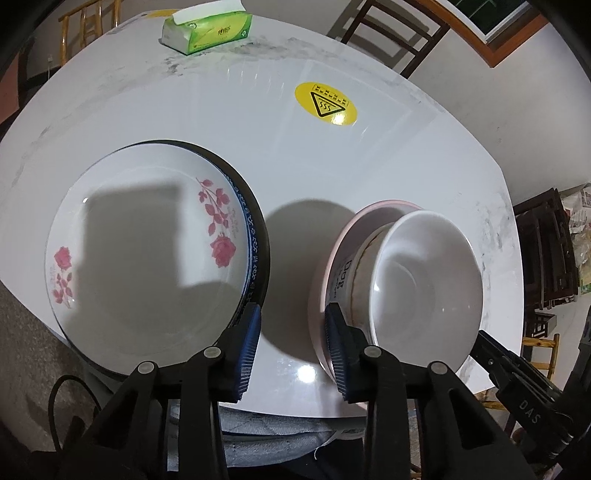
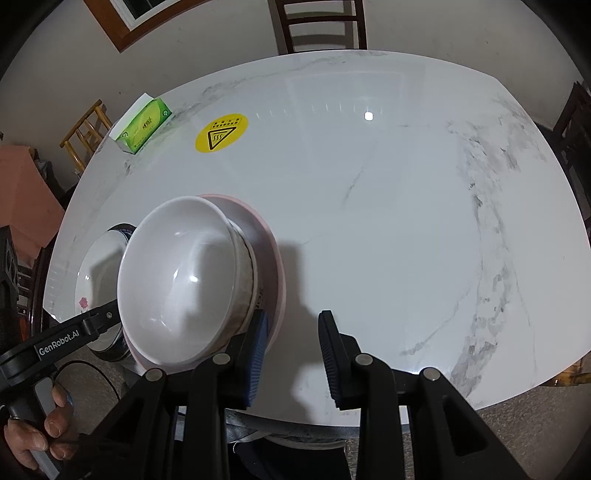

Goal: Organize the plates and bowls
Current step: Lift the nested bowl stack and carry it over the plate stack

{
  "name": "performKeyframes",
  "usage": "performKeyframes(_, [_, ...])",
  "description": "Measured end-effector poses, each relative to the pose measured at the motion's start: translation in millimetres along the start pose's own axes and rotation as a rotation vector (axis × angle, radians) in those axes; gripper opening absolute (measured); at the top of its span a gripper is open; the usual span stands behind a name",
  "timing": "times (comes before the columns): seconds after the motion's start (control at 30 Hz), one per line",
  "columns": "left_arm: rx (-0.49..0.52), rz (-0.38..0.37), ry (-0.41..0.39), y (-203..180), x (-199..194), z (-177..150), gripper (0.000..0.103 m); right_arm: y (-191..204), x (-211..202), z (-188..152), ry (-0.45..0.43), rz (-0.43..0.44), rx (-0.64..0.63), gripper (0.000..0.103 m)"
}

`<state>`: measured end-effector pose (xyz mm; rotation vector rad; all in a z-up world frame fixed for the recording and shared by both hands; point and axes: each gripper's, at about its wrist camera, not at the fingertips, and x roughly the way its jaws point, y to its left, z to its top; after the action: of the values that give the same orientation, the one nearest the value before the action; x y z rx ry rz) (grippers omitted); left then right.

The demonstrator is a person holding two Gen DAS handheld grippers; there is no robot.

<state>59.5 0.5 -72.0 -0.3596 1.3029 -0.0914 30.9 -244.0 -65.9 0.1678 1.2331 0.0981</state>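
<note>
Resting on white marble table (image 2: 388, 206): rose-patterned white plate (image 1: 147, 251) atop perhaps two darker plates; nested white bowls (image 1: 424, 280) on pink plate (image 2: 275, 266). Left gripper (image 1: 291, 325) and right gripper (image 2: 291, 332) both spread, empty.

The top plate (image 1: 147, 251) is white with pink-red roses; the plate under it (image 1: 255, 236) shows a blue-patterned rim; the lowest one is black; the top bowl (image 1: 424, 280) is plain white, nested above a pale pink bowl (image 1: 325, 266); the table (image 1: 258, 140) is white marble with grey veins; a yellow sticker (image 1: 326, 103) carries a black triangle; the tissue pack (image 1: 207, 31) is green and white; the finger pads (image 1: 249, 350) are blue.
</note>
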Motion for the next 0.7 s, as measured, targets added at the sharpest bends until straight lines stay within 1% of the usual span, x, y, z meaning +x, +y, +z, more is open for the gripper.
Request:
performKeyframes(0.13, [0.002,-0.005,0.012,-2,6,1,0.029,1,6,2,0.011,-0.004,-0.001,0.029])
performKeyframes(0.3, [0.009,-0.017,0.038,-5,15,0,0.021,4,13,5,0.02,-0.013,-0.004,0.029])
performKeyframes(0.5, [0.002,-0.034,0.041,-5,16,1,0.018,5,22,5,0.031,-0.018,-0.007,0.027])
performKeyframes(0.57, [0.012,-0.042,0.041,-7,16,0,0.014,6,24,6,0.033,-0.023,-0.012,0.027])
performKeyframes(0.7, [0.037,-0.033,0.029,-14,16,-1,0.009,7,26,8,0.034,-0.035,-0.02,0.027])
